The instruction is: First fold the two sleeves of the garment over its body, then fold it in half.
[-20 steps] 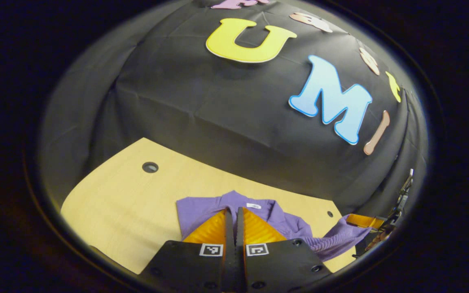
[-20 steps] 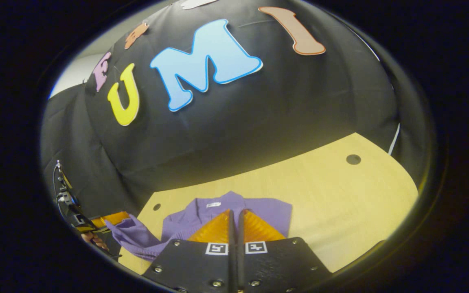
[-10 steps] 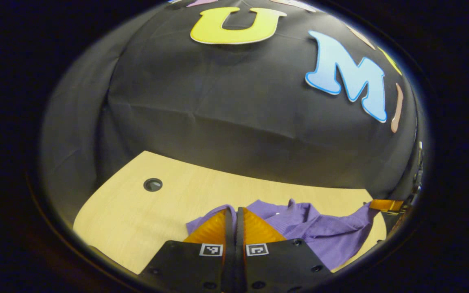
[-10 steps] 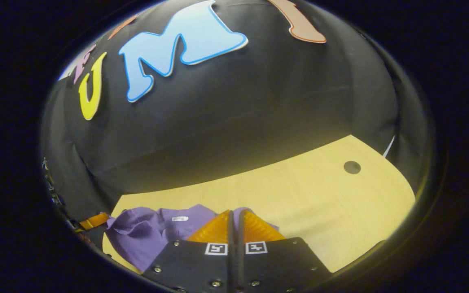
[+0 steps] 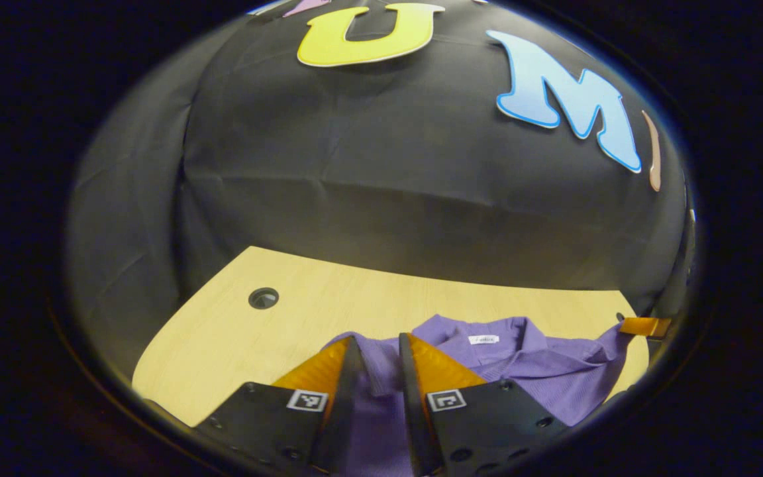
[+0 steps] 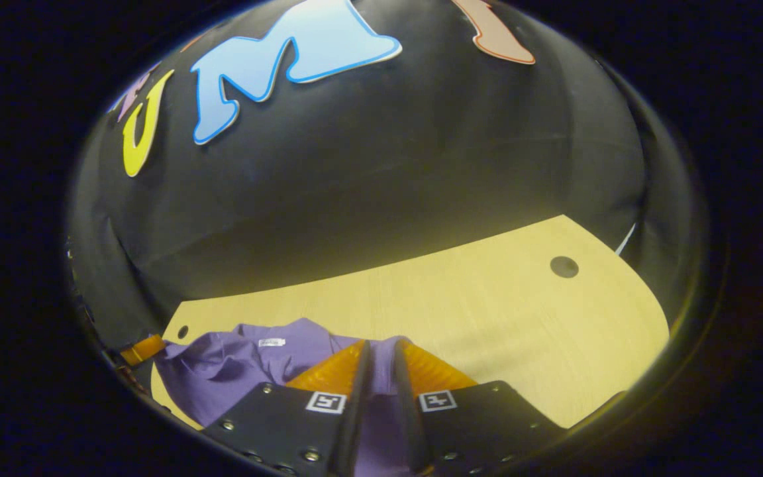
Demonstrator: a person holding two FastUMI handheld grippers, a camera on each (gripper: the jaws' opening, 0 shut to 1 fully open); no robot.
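Both jaw pairs had been parted narrowly since half a second before, the left gripper (image 5: pixel 376 344) and right gripper (image 6: pixel 380 350) releasing the purple garment (image 5: pixel 527 364), laid folded on the table (image 5: pixel 236 338).

We hold our left gripper (image 5: pixel 377 344) and right gripper (image 6: pixel 382 350) low, each with fingers slightly parted, pointing forward.

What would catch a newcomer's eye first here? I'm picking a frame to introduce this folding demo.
The purple garment stands out, lying rumpled on the pale wooden table, its collar with a small white tag towards the black cloth wall. Next come the orange fingers of the left gripper, parted with purple fabric between them. In the right gripper view, the right gripper is likewise parted over the cloth.
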